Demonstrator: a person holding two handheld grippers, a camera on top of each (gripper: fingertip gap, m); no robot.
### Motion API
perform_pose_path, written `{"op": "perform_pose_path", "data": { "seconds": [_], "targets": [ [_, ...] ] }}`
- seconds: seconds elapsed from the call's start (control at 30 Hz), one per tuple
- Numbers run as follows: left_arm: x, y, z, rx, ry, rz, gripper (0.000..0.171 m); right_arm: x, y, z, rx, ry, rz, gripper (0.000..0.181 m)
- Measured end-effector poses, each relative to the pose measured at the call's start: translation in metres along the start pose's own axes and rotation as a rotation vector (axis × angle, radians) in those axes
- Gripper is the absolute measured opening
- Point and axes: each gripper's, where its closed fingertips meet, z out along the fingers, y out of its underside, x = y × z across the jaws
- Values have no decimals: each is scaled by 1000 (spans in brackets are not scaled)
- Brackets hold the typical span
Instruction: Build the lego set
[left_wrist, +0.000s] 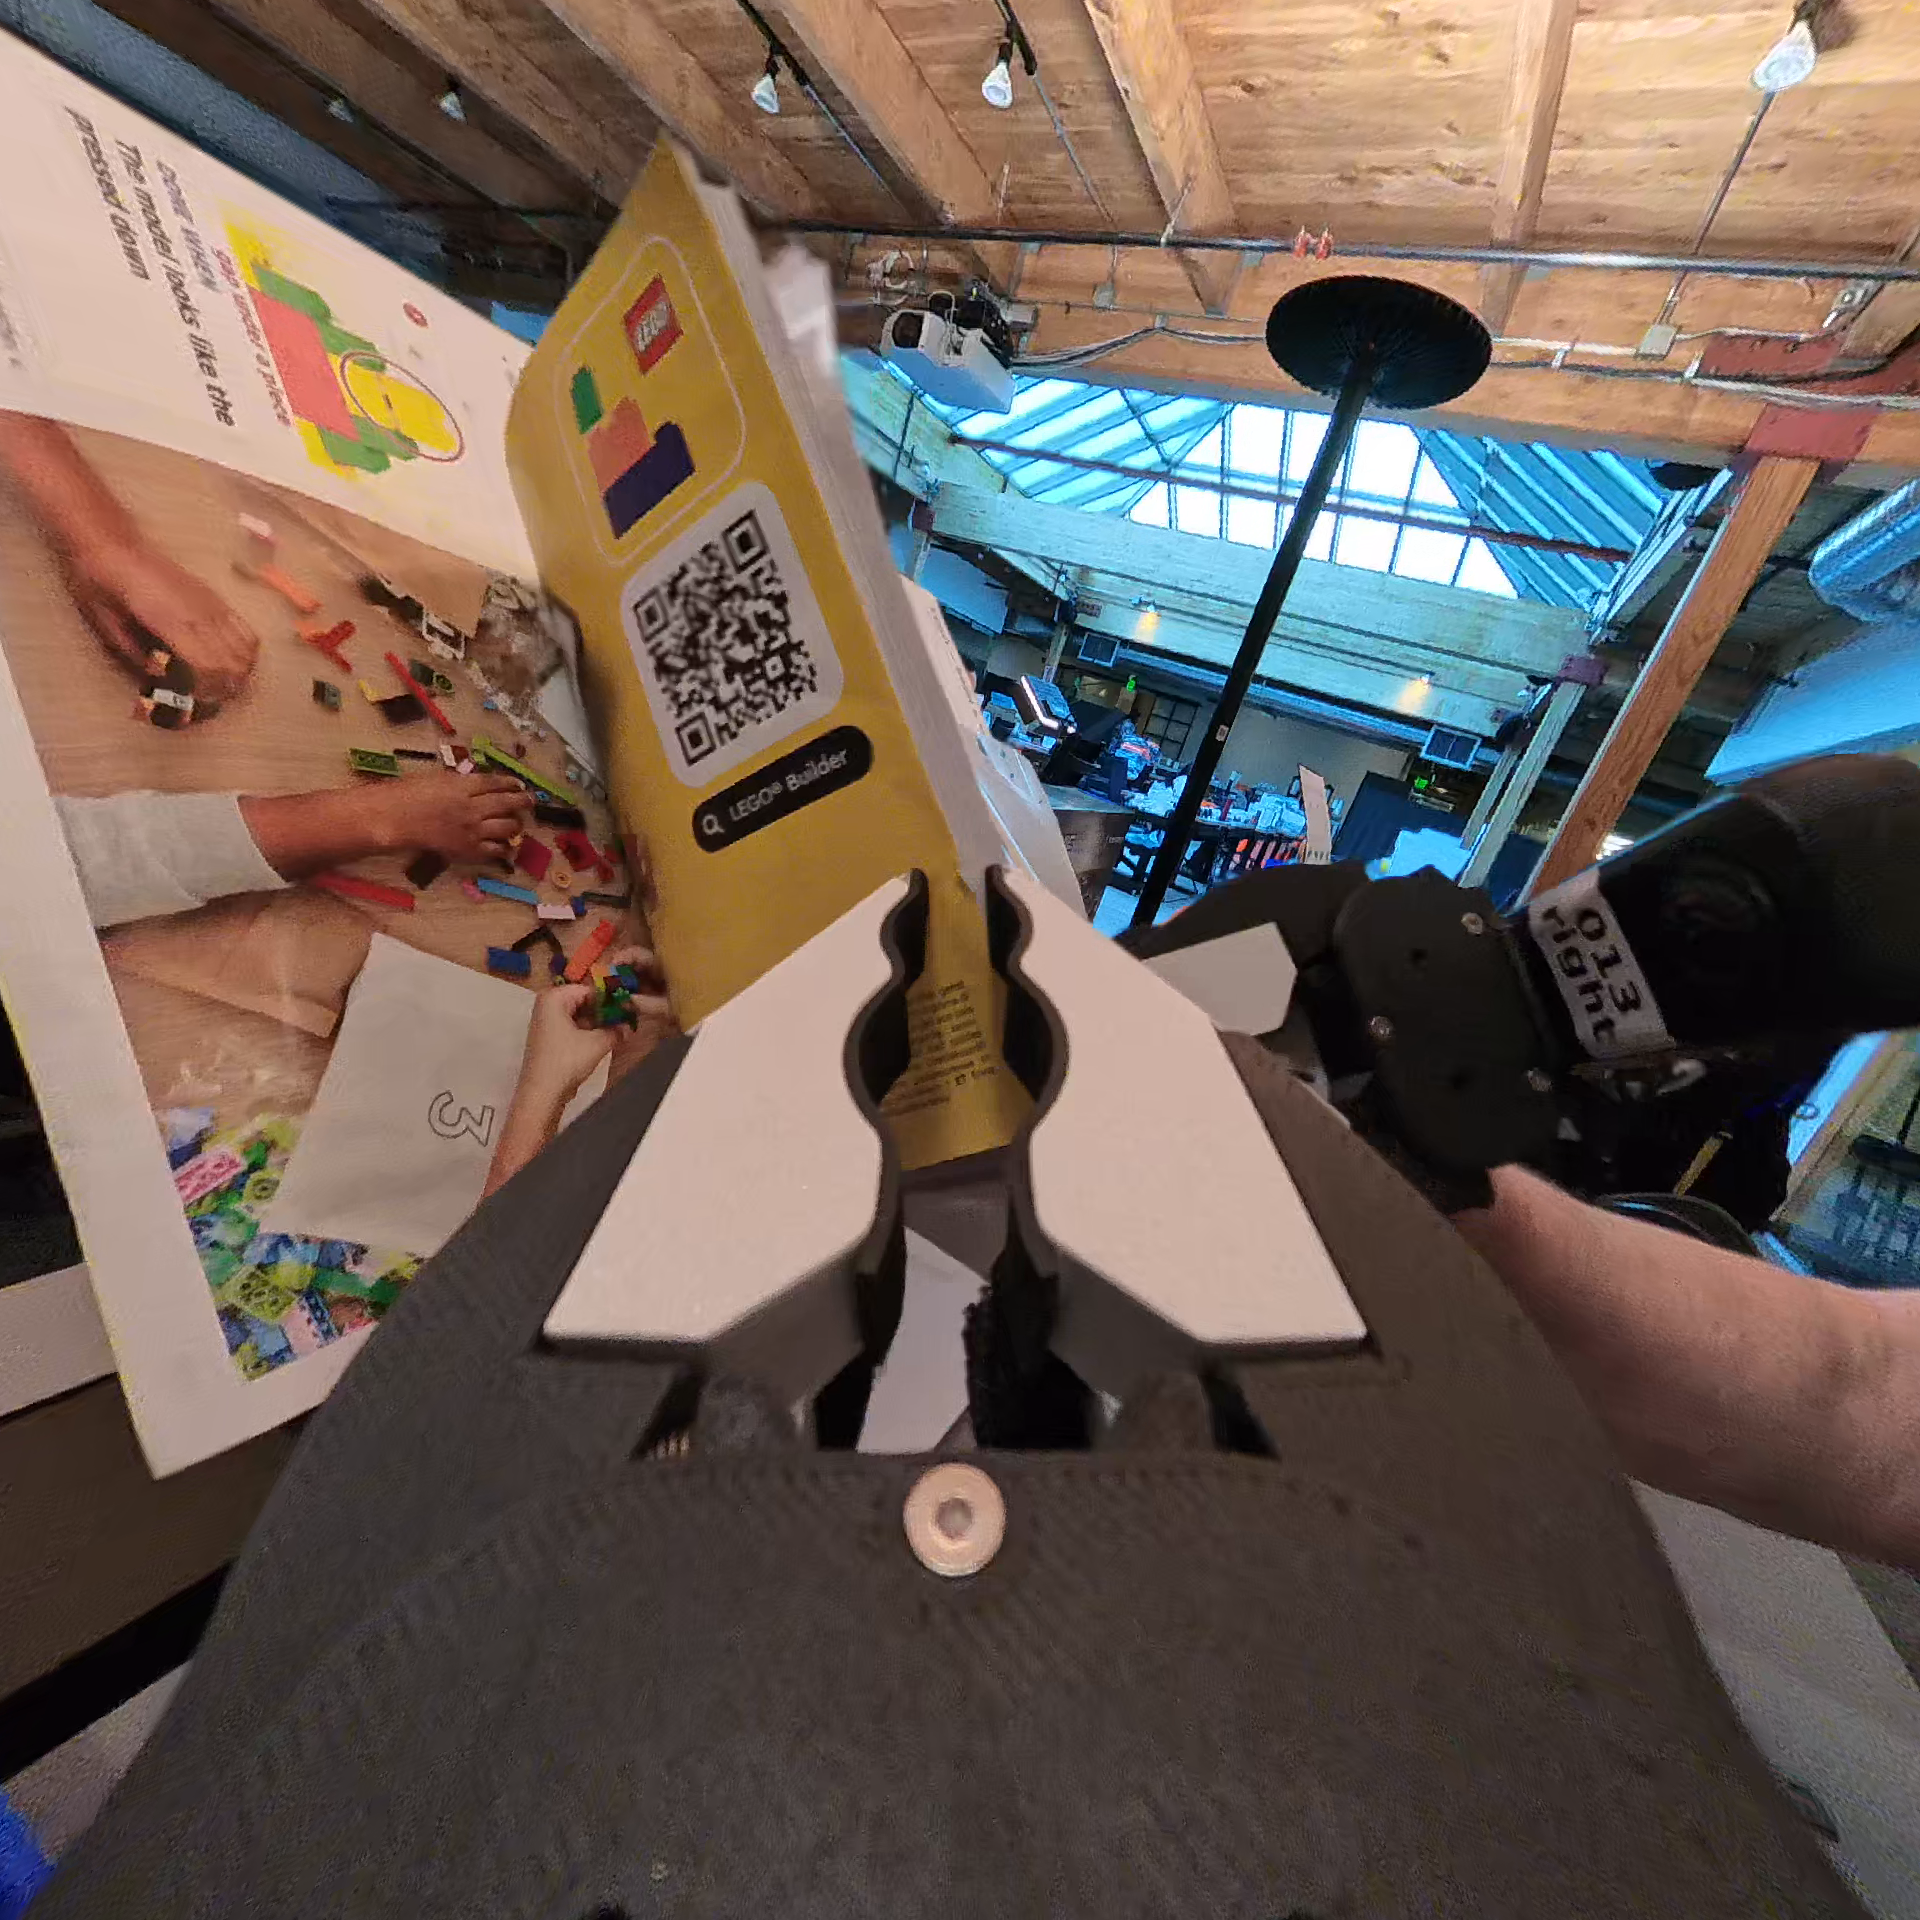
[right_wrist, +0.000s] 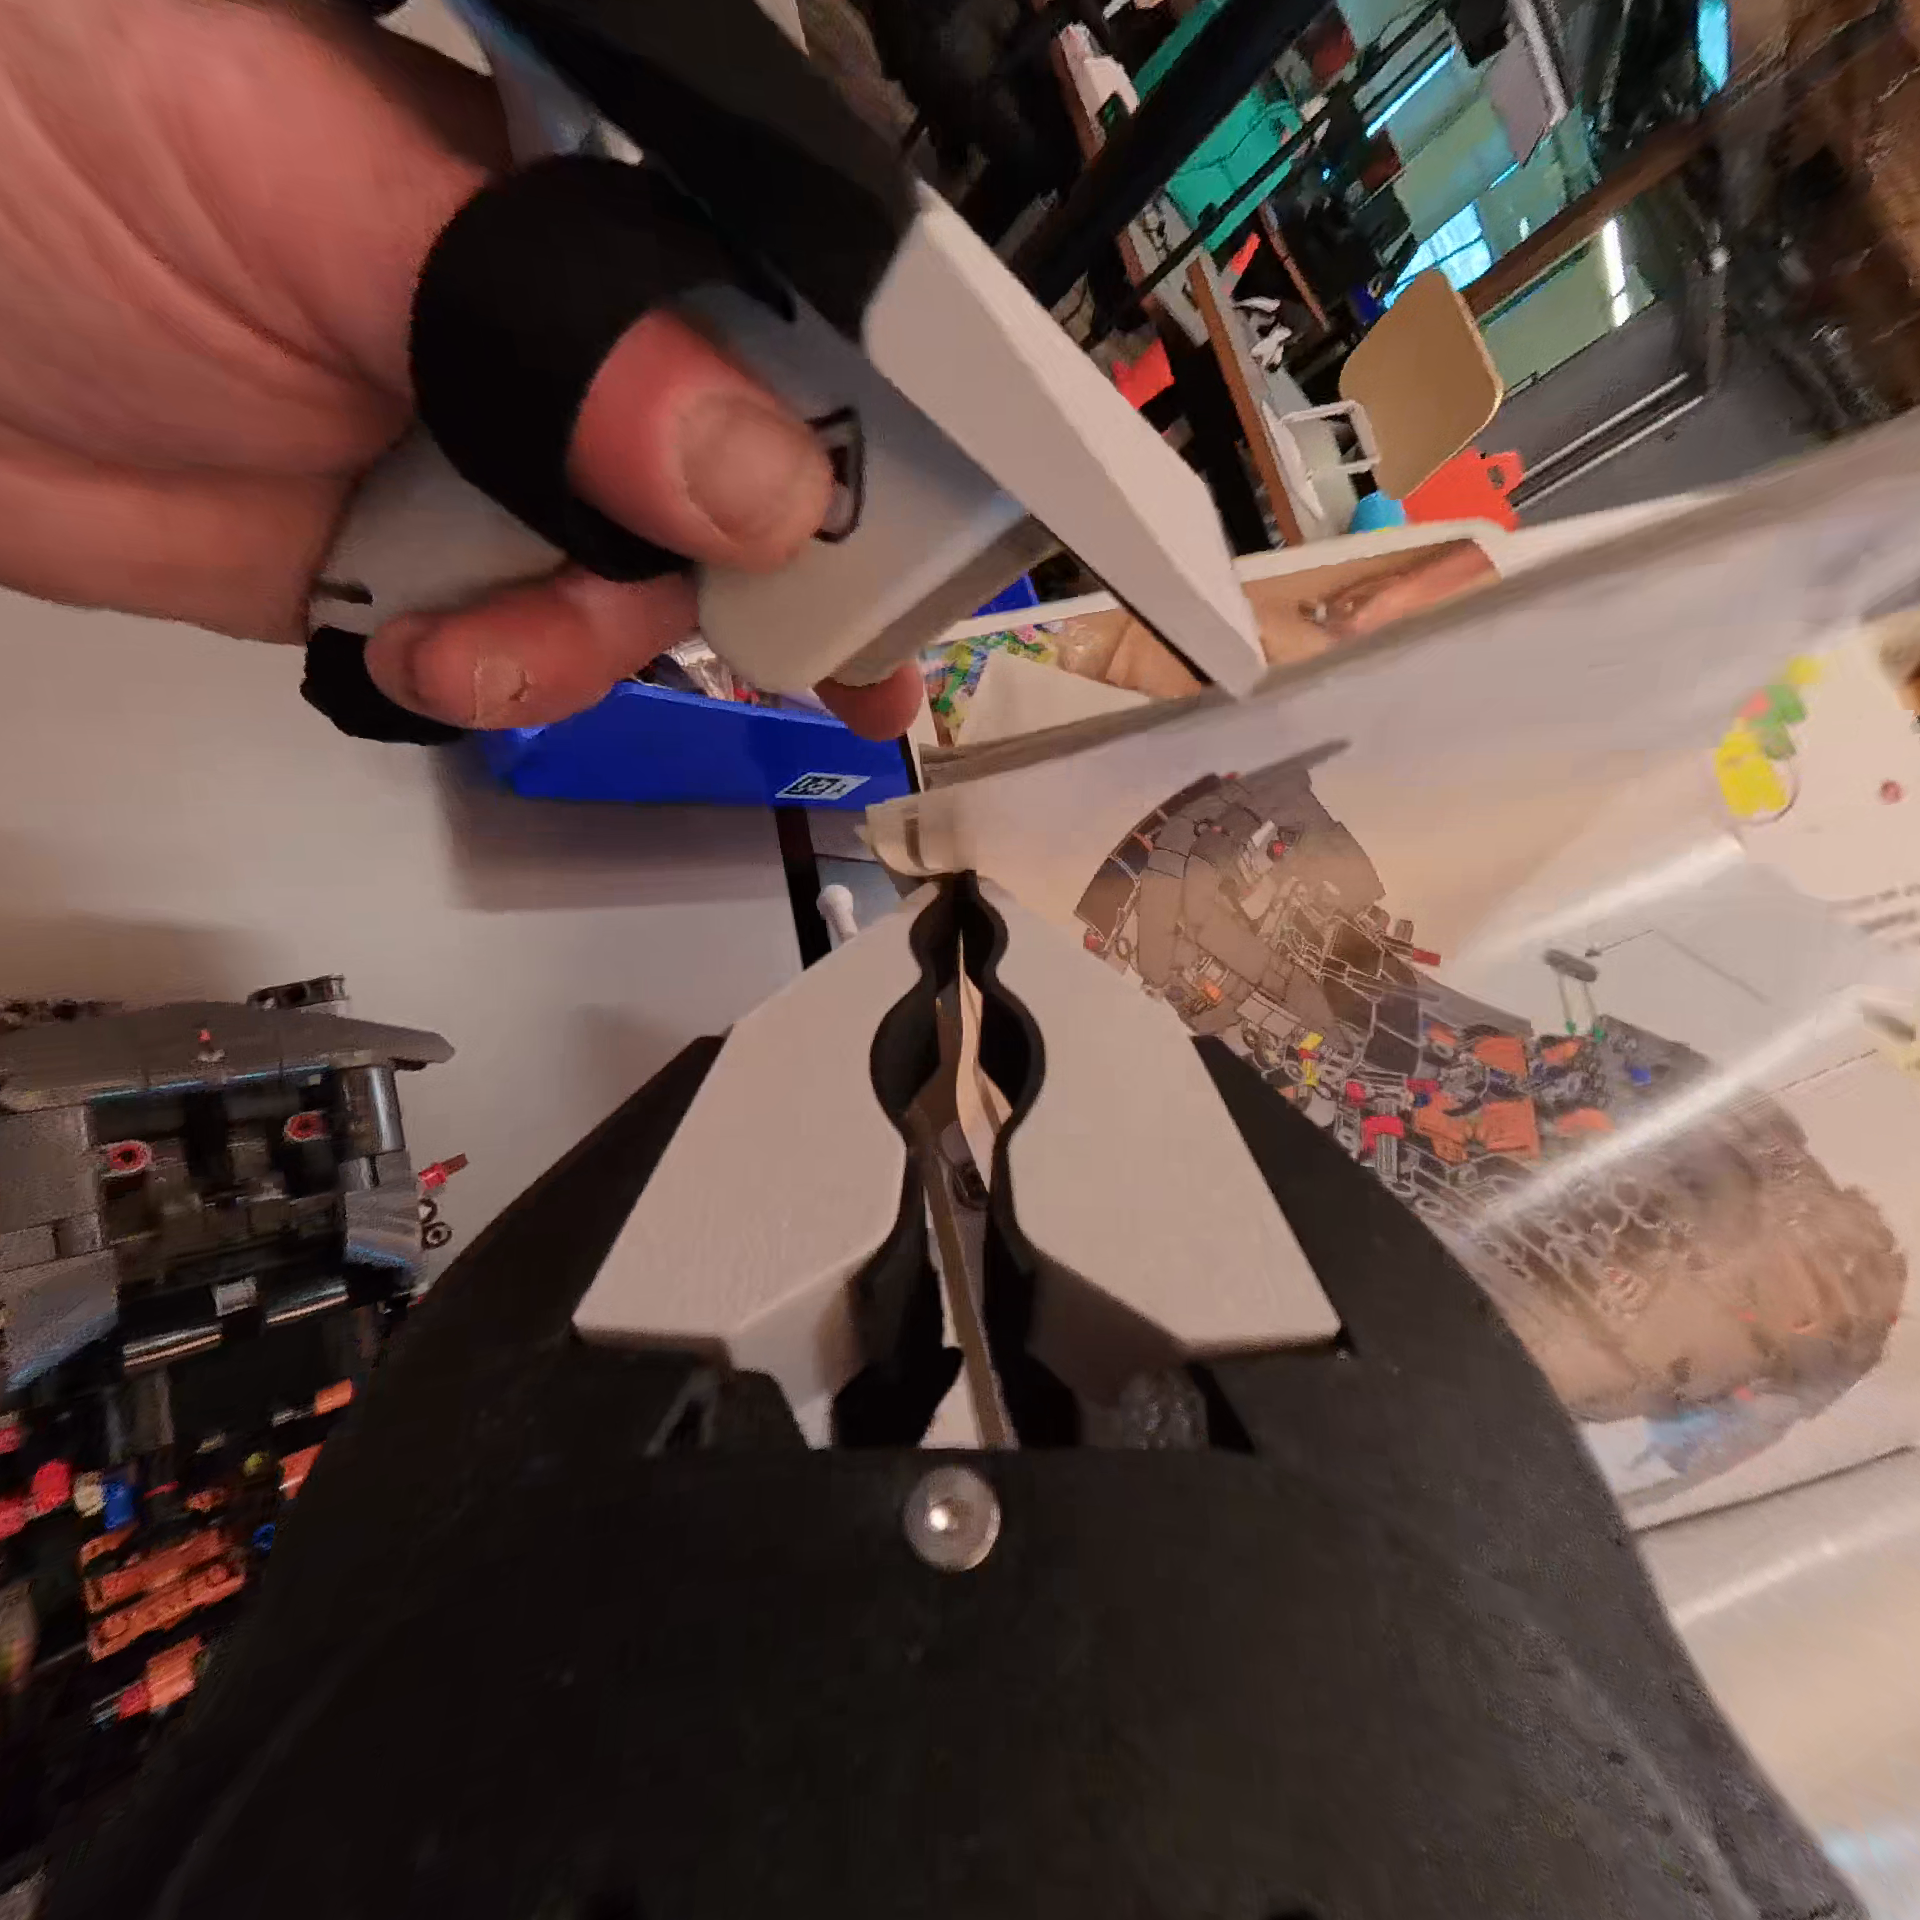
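The Lego instruction manual is held open in the air between both grippers. My left gripper (left_wrist: 956, 894) is shut on the bottom edge of its yellow page (left_wrist: 727, 644), which stands upright with a thick stack of pages behind it. A photo page (left_wrist: 260, 727) hangs to the left. My right gripper (right_wrist: 958, 904) is shut on a thin glossy page (right_wrist: 1403, 1091) showing a grey model. Each gripper shows in the other's view: the right one (left_wrist: 1226, 977) at the right, the left one (right_wrist: 1195, 623) at the top, held by a hand (right_wrist: 260, 312).
A partly built grey Lego model (right_wrist: 187, 1195) with red and orange parts sits on the white table (right_wrist: 520, 935) at the left. A blue bin (right_wrist: 675, 748) stands behind the manual. A black pole (left_wrist: 1247, 644) rises to the wooden ceiling. A forearm (left_wrist: 1714, 1371) crosses the lower right. Spacing between my two grippers at the tips: around 6 cm.
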Motion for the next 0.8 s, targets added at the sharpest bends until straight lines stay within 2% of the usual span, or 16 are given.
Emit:
{"op": "perform_pose_path", "data": {
  "seconds": [0.07, 0.17, 0.27, 0.43, 0.5, 0.63, 0.8],
  "targets": [
    [-2, 1, 0, 18, 10, -11, 14, 3, 6, -1, -3, -26, 60, 0],
    [-8, -3, -5, 49, 3, -42, 19, 9, -7, -12, 114, -76, 197, 0],
    [-17, -7, -10, 73, -47, -40, 33, 18, -10, -22, 181, -99, 306, 0],
    [-27, -7, -15, 97, -41, -97, 41, 37, -11, -42, 267, -72, 402, 0],
    [-34, -5, -17, 80, -75, -98, 53, 46, -13, -55, 311, -41, 432, 0],
    [-51, -1, -25, 69, -130, -109, 56, 73, -1, -92, 381, 67, 509, 0],
    [-62, 5, -31, 63, -140, -144, 44, 109, 46, -147, 391, 258, 620, 0]
  ]
}}
